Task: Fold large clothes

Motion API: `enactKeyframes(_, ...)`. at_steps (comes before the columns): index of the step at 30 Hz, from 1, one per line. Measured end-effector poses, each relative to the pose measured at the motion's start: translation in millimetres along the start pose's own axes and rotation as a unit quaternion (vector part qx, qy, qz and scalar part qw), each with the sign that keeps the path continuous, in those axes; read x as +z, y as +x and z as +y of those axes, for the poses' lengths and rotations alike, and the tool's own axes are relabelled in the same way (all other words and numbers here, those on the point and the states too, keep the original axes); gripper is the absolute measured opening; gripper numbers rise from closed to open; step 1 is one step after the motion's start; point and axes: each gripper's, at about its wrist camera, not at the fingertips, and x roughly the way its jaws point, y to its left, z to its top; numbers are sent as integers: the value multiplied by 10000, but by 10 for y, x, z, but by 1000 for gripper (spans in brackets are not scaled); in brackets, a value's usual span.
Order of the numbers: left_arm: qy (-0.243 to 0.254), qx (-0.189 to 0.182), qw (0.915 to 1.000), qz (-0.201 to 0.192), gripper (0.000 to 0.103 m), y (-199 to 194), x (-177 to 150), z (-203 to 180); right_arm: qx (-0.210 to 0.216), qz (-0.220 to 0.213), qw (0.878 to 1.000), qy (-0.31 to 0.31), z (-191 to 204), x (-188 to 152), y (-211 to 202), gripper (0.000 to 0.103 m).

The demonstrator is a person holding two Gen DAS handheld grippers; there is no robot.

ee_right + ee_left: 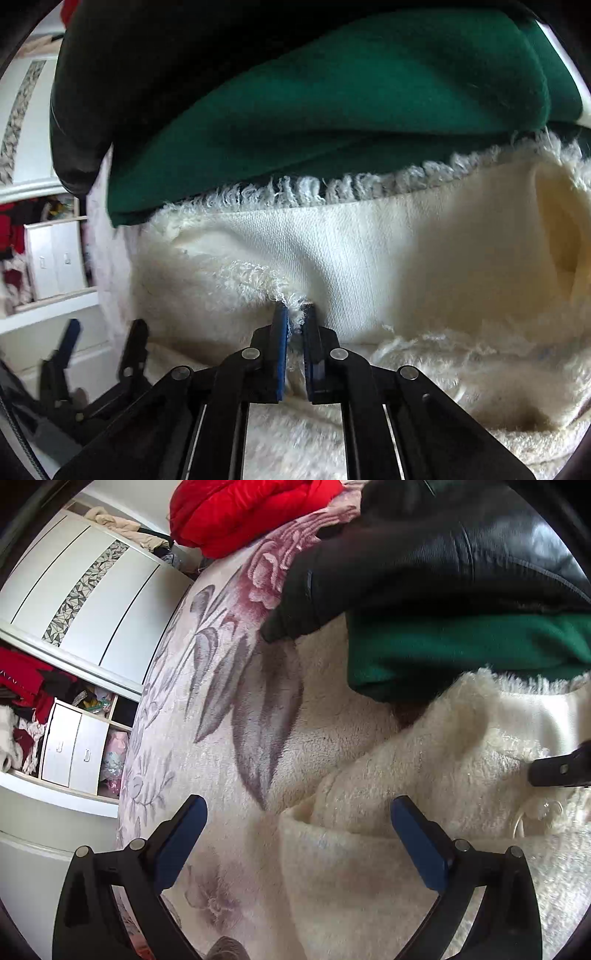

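Note:
A cream fluffy garment (pixel 424 775) lies on the bed, its smooth woven lining (pixel 351 251) turned up at the far side. My right gripper (pixel 297 314) is shut on a fuzzy edge of that garment, with fibres pinched between the blue pads. My left gripper (pixel 299 808) stands open just above the garment's left edge, nothing between its fingers. The right gripper's tip (pixel 561 768) shows at the right edge of the left wrist view, and the left gripper (pixel 99 332) shows low left in the right wrist view.
A green garment (pixel 461 653) and a black leather jacket (pixel 443 554) lie stacked just beyond the cream one. A red coat (pixel 240 513) sits farther back. A floral blanket (pixel 221 686) covers the bed. A white wardrobe (pixel 81 594) with cluttered shelves stands to the left.

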Motion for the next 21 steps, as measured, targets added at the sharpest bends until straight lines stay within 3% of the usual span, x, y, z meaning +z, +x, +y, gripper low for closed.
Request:
enactKeyframes(1,-26,-20,10000,-40,103,-62,-11,37,214,13,9997,66,-49,-36,-114,13)
enactKeyframes(3,-127,-79,9998,-142,103,-242,-72,116,362,-309,9988,71,-227,-194,-615,32)
enactKeyframes(4,-193,-120,9996,-189,103,-343,-118,154,294,-533,9981,62,-352,-315,-915,52)
enactKeyframes(5,-247,-173,9994,-197,103,-437,-174,183,162,-749,9970,87,-490,-441,-1182,65)
enactKeyframes(8,-396,-394,9984,-92,103,-716,-395,198,-874,-1169,9890,222,-1020,-912,-1857,66)
enactKeyframes(9,-416,-484,9980,-10,103,-796,-485,164,-1303,-1156,9842,312,-1230,-1065,-1992,66)
enactKeyframes(11,-406,-673,9967,179,103,-927,-665,40,-1771,-970,9782,480,-1614,-1308,-2125,66)
enactKeyframes(13,-277,-804,9957,373,103,-1006,-827,-161,-1901,-567,9792,429,-1913,-1504,-2060,66)
enactKeyframes(15,-118,-947,9936,602,103,-1027,-958,-415,-1966,-4,9805,32,-1960,-1681,-1755,66)
enactKeyframes(17,-43,-1002,9926,683,103,-998,-1016,-652,-2131,262,9758,-413,-1953,-1774,-1489,66)
enactKeyframes(19,-14,-1014,9926,672,103,-929,-988,-831,-2446,236,9654,-870,-1894,-1742,-1204,65)
enactKeyframes(21,58,-946,9928,731,103,-794,-936,-1015,-3045,-46,9440,-1270,-1869,-1646,-1018,54)
